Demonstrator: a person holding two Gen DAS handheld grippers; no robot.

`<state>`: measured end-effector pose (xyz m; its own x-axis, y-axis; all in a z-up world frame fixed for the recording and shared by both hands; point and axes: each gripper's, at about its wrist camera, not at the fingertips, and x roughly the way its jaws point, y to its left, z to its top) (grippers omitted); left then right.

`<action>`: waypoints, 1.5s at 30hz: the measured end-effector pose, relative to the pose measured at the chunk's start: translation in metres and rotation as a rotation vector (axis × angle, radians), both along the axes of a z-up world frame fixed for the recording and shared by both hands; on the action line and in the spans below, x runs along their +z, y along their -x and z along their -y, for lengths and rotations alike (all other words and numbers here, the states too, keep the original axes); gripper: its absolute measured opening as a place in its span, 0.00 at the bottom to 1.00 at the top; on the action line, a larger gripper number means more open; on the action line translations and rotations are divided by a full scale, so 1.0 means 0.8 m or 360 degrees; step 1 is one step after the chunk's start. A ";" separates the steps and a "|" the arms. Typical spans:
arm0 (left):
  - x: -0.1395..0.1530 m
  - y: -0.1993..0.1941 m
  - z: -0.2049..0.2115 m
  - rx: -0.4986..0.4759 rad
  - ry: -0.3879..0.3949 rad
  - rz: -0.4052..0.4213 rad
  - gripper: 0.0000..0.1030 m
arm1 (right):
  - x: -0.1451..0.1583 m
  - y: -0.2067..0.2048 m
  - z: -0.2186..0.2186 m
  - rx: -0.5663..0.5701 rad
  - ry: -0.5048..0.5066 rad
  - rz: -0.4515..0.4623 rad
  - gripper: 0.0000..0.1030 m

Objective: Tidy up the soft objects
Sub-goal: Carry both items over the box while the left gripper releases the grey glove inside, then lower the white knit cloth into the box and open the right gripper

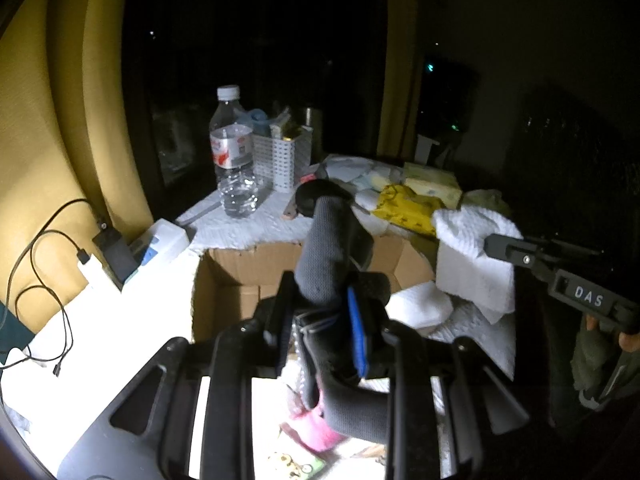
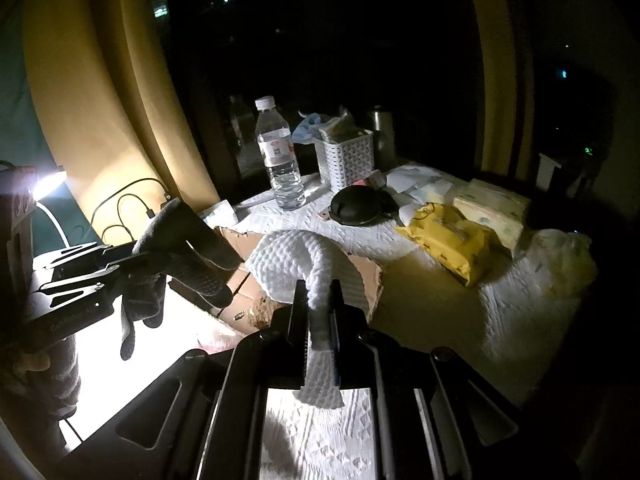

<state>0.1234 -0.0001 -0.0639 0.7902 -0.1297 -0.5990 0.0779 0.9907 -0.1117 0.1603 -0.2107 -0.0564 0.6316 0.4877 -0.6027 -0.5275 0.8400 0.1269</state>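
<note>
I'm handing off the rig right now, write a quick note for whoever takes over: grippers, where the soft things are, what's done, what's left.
Left gripper: shut on a grey glove, held above the open cardboard box.
Right gripper: shut on a white cloth, also lifted near the box.
Done: both items picked up; neither is released yet.
Left: place both. Yellow packet, tissue packs and a black pouch lie on the table's white cover. Something pink shows below the glove, unclear.

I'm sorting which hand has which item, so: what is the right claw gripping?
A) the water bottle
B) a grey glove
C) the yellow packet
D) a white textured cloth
D: in the right wrist view the right claw is shut on a white textured cloth, while the grey glove sits in the left claw.
</note>
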 end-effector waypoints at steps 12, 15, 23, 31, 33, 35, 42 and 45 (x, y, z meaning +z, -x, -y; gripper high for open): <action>-0.020 -0.049 -0.017 0.0052 0.0003 -0.0053 0.24 | -0.028 -0.062 -0.030 0.0049 -0.0024 -0.0102 0.09; -0.032 -0.062 -0.022 0.0070 0.0014 -0.0077 0.24 | -0.042 -0.076 -0.037 0.0051 -0.0024 -0.0139 0.09; -0.074 -0.096 -0.031 0.0103 0.0036 -0.0189 0.24 | -0.089 -0.106 -0.050 0.0036 0.0018 -0.0245 0.09; -0.110 -0.114 -0.030 0.0121 0.0011 -0.0286 0.24 | -0.120 -0.109 -0.068 0.0013 0.0182 -0.0234 0.09; -0.116 -0.116 -0.031 0.0120 0.0015 -0.0312 0.24 | -0.127 -0.107 -0.075 0.0018 0.0235 -0.0228 0.09; -0.122 -0.118 -0.030 0.0119 0.0008 -0.0338 0.25 | -0.135 -0.105 -0.080 0.0016 0.0288 -0.0231 0.09; -0.141 -0.128 -0.030 0.0131 0.0001 -0.0462 0.29 | -0.143 -0.103 -0.094 0.0010 0.0465 -0.0193 0.09; -0.140 -0.128 -0.029 0.0127 0.0012 -0.0473 0.33 | -0.143 -0.103 -0.094 0.0009 0.0460 -0.0212 0.12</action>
